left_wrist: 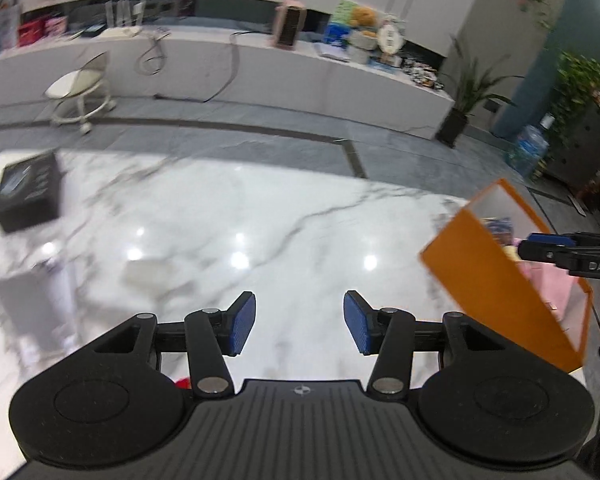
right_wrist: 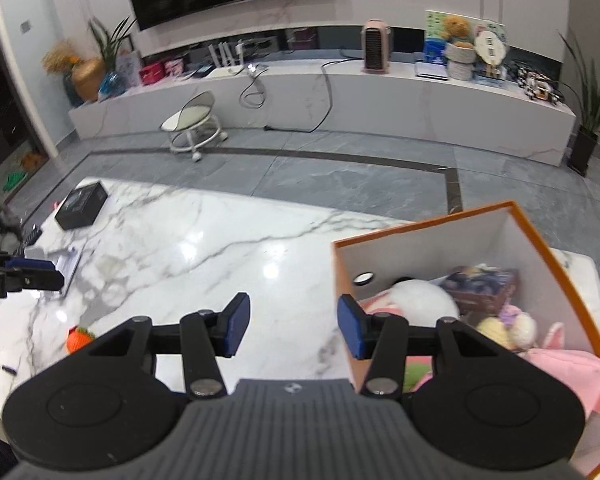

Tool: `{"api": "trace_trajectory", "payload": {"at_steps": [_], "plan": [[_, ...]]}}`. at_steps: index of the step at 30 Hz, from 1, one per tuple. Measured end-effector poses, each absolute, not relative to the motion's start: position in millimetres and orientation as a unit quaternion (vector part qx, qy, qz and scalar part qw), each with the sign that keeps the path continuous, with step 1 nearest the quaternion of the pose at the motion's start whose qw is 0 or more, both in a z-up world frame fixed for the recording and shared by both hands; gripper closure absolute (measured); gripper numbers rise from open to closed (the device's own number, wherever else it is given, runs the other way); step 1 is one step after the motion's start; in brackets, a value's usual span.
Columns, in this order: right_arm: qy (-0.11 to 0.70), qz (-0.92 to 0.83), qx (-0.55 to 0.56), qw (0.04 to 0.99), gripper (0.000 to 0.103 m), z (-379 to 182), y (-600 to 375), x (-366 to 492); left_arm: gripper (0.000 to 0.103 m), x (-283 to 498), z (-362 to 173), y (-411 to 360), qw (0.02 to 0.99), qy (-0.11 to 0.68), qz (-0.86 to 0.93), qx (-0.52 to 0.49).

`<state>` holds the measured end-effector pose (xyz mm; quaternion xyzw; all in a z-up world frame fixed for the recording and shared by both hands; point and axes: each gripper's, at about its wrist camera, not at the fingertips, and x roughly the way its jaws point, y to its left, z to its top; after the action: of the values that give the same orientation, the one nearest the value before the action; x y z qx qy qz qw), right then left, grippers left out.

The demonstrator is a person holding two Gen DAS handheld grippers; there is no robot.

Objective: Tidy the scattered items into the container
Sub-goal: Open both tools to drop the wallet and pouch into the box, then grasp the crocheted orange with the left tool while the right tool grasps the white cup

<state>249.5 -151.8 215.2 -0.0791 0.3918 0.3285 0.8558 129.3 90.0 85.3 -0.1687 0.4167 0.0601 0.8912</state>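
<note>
bright indoor light | ceiling-lamp glare on table (left_wrist: 236, 216) | left view motion-blurred | fisheye-bent edges

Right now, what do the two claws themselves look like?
Both are alike: the left claw and right claw have matte black linkage arms with silver pivot pins, blue ribbed pads, round black housings and a grey ribbed body bearing a small emblem. White lettering marks the right claw's side.
</note>
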Motion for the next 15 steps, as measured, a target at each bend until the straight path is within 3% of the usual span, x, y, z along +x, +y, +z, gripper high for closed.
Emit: {"api": "trace_trajectory", "payload": {"at_steps": [7, 15], "plan": [[0.396, 0.348, -0.103, 0.843, 0.05, 203, -128, 232, 0.044, 93, 49, 130, 0.878, 0.432, 0.094, -0.184], [0.409, 0.354, -0.146, 0.829, 0.046, 176, -104, 216, 0.043, 88, 1, 115, 0.86, 0.482, 0.088, -0.146]]}}
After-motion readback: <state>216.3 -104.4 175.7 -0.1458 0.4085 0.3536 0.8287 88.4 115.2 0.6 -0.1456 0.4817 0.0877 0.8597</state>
